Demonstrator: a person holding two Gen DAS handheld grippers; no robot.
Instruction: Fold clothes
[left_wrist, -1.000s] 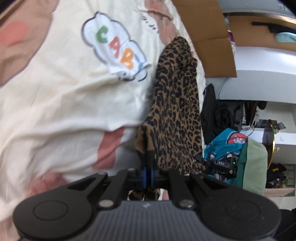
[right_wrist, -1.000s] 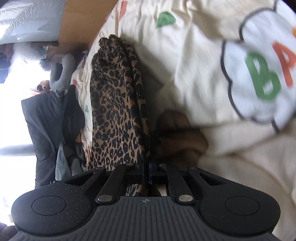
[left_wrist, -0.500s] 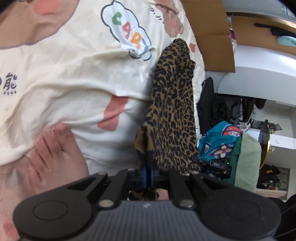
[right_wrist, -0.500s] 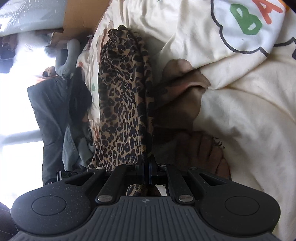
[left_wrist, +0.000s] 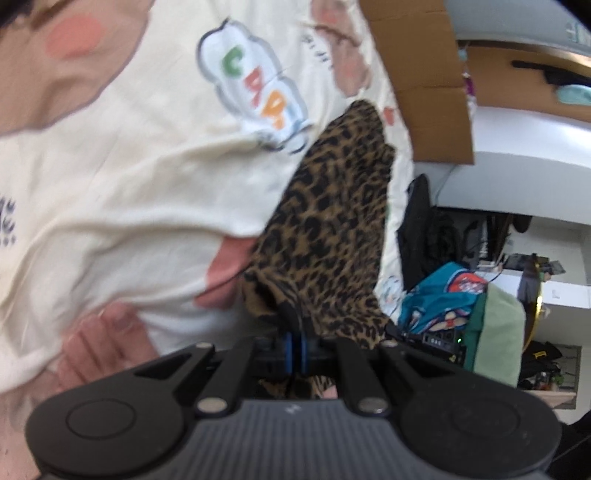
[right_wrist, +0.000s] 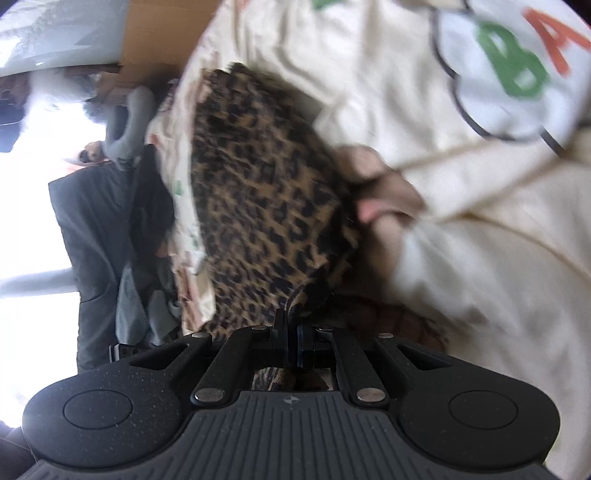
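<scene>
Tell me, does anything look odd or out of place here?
Yes: bare toes poke in beside the cream printed bedsheet, close to the leopard-print garment that the left gripper and right gripper both pinch. Both views are motion-blurred.

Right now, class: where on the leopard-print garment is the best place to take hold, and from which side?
Grip the near edge of the leopard-print garment, coming from the near side: there it bunches into a thin pinchable fold, where the left tool and right tool already clamp it.

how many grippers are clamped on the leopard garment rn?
2. The left gripper pinches the leopard-print garment at its near edge; the right gripper pinches another near edge of it.
</scene>
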